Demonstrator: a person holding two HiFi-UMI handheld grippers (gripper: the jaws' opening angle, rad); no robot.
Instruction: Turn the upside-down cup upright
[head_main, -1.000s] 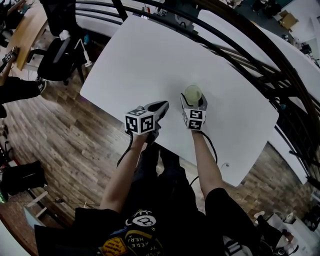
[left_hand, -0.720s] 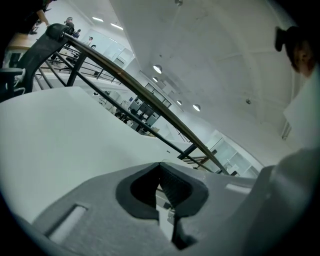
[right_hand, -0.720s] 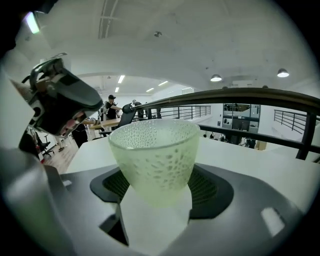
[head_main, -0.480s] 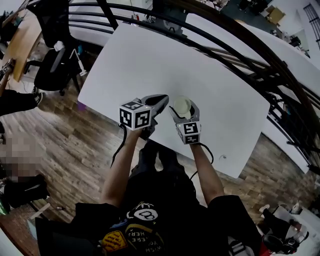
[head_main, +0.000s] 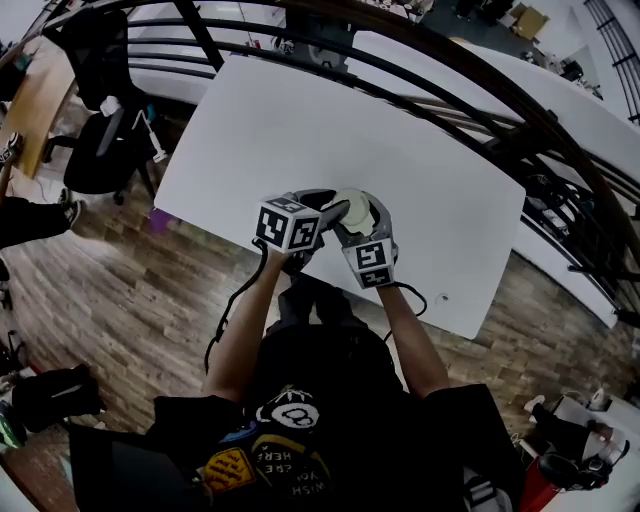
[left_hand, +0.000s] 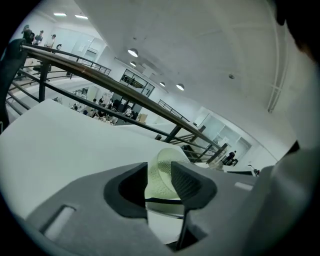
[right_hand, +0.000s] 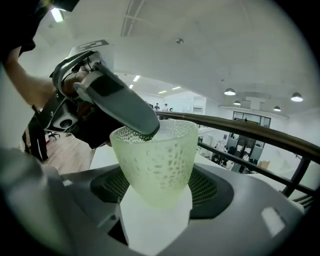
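Observation:
A pale green perforated cup (right_hand: 157, 155) is gripped between the pads of my right gripper (right_hand: 157, 189), wide mouth pointing away from the camera. In the head view the cup (head_main: 352, 212) hangs above the near part of the white table (head_main: 400, 130), with the right gripper (head_main: 362, 208) shut on it. My left gripper (head_main: 335, 210) meets it from the left. Its jaws have just been opening, and the cup's rim (left_hand: 162, 180) stands between them in the left gripper view. One left finger (right_hand: 120, 102) rests at the rim's top edge.
Black railings (head_main: 470, 110) arc around the table's far side. An office chair (head_main: 100, 140) stands on the wooden floor (head_main: 120, 290) at the left. The table's near edge (head_main: 330, 285) runs just below both grippers.
Both grippers have risen and come closer to the person, the right one carrying the cup up off the table. The left gripper has moved right to the cup's rim and opened.

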